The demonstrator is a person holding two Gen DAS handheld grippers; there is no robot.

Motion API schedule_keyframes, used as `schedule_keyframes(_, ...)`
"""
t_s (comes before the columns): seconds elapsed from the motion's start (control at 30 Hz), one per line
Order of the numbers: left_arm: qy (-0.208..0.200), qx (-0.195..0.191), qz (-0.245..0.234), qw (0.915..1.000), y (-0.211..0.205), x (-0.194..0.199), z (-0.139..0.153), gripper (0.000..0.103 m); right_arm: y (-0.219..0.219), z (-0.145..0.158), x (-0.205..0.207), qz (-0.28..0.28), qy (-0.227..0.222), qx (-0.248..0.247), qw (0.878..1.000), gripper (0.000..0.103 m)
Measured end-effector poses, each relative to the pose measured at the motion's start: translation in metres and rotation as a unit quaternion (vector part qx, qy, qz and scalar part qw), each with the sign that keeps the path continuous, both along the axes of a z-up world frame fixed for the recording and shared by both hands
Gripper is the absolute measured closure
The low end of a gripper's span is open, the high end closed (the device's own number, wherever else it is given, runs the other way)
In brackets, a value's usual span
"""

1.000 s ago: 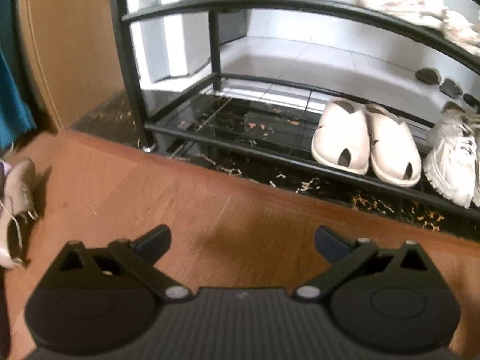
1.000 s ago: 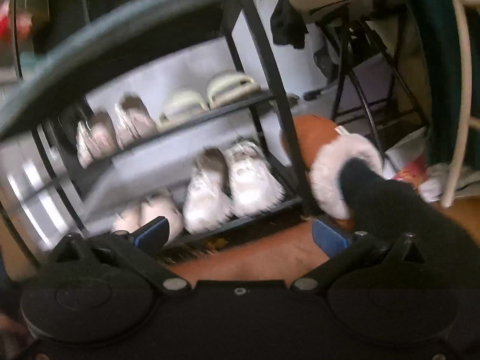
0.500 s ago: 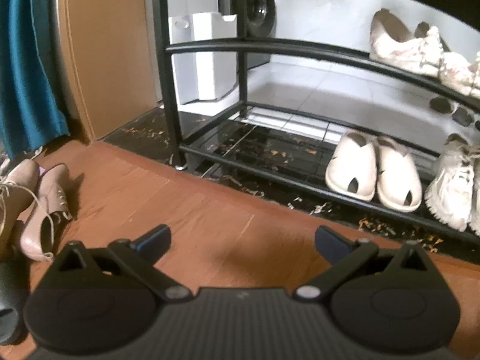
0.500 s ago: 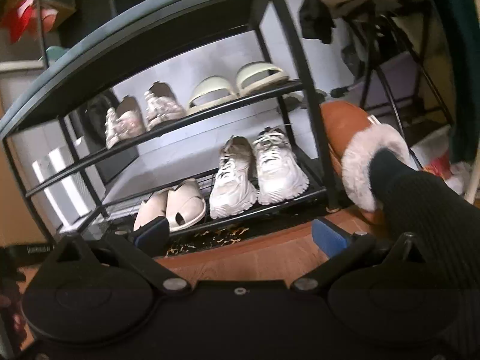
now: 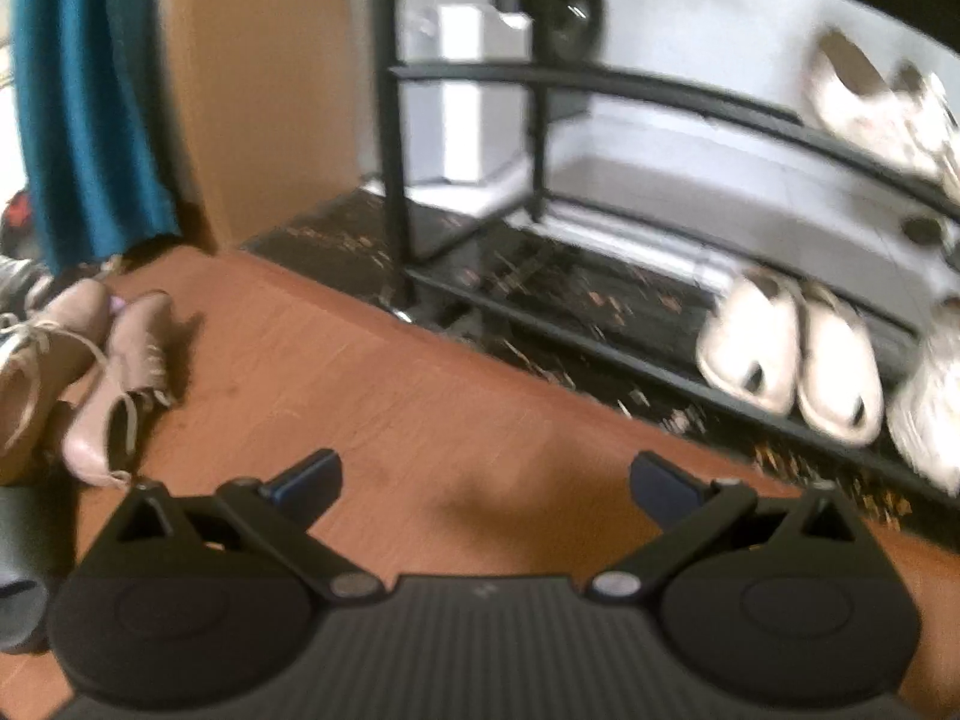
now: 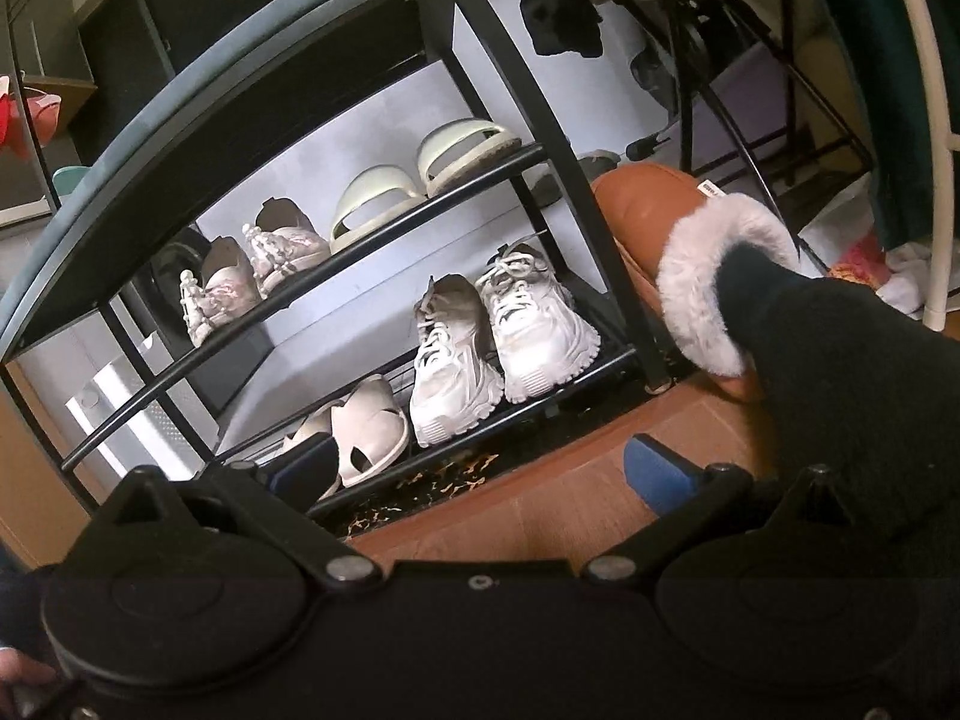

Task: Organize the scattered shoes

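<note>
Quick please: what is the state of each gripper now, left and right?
Left gripper: open, holding nothing, above the wooden floor.
Right gripper: open, holding nothing, facing the shoe rack.

Each gripper has a matte black body with two round housings, triangular cut-outs, silver pivot screws and blue-padded fingers (image 6: 654,474), the left gripper (image 5: 483,477) ribbed at its centre, while the person's black-socked foot (image 6: 840,360) wears a tan fur-trimmed slipper (image 6: 708,276).
</note>
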State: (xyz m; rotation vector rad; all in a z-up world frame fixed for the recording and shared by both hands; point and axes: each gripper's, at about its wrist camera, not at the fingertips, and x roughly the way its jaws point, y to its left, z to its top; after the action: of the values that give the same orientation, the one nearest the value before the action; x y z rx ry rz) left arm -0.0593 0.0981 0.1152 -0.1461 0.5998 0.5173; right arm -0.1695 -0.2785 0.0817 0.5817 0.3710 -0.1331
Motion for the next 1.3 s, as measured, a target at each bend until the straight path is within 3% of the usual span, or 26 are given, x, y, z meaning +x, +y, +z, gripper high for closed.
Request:
schedule_keyframes(0.17,-0.038,0.028,0.083,0.9954,0.024,-0.010,0.014,0.001,-0.006,-0.003,0.001,-0.006,0.002,0.029,1.000,0.000)
schedule_keyframes(0.27,-0.031,0.005,0.093,0.9952,0.034,-0.010,0.014,0.001,-0.007,-0.002,-0.002,-0.007,-0.002,0.033,0.999,0.000)
schedule_keyframes(0.47,-0.002,-0.022,0.003,0.9997,0.019,-0.005,0.014,0.001,-0.004,0.000,-0.004,-0.012,0.006,0.021,1.000,0.000)
schedule_keyframes(0.6,0.017,-0.049,-0.048,0.9975,0.004,-0.005,0.010,0.001,-0.003,0.000,-0.002,-0.025,0.011,0.009,1.000,0.000)
schedule_keyframes(0.7,0.036,-0.068,-0.082,0.9936,-0.010,-0.006,0.005,0.001,0.000,-0.002,0.011,-0.022,0.049,-0.019,0.998,0.000)
schedule_keyframes(0.83,0.045,-0.063,-0.121,0.9896,-0.032,-0.009,0.001,0.001,0.008,-0.009,0.036,-0.002,0.109,-0.062,0.992,0.000)
schedule_keyframes(0.97,0.063,-0.042,-0.160,0.9842,-0.054,-0.007,-0.005,0.001,0.018,-0.026,0.064,0.044,0.179,-0.066,0.981,0.000)
schedule_keyframes(1.2,0.103,-0.008,-0.223,0.9694,-0.086,0.004,-0.024,0.001,0.031,-0.018,0.059,0.045,0.135,-0.108,0.984,0.000)
schedule_keyframes(1.23,0.112,-0.004,-0.227,0.9673,-0.089,0.006,-0.027,0.001,0.034,-0.018,0.060,0.054,0.139,-0.115,0.982,0.000)
schedule_keyframes(1.3,0.138,0.007,-0.236,0.9617,-0.096,0.010,-0.036,0.001,0.041,-0.028,0.069,0.086,0.191,-0.130,0.969,0.000)
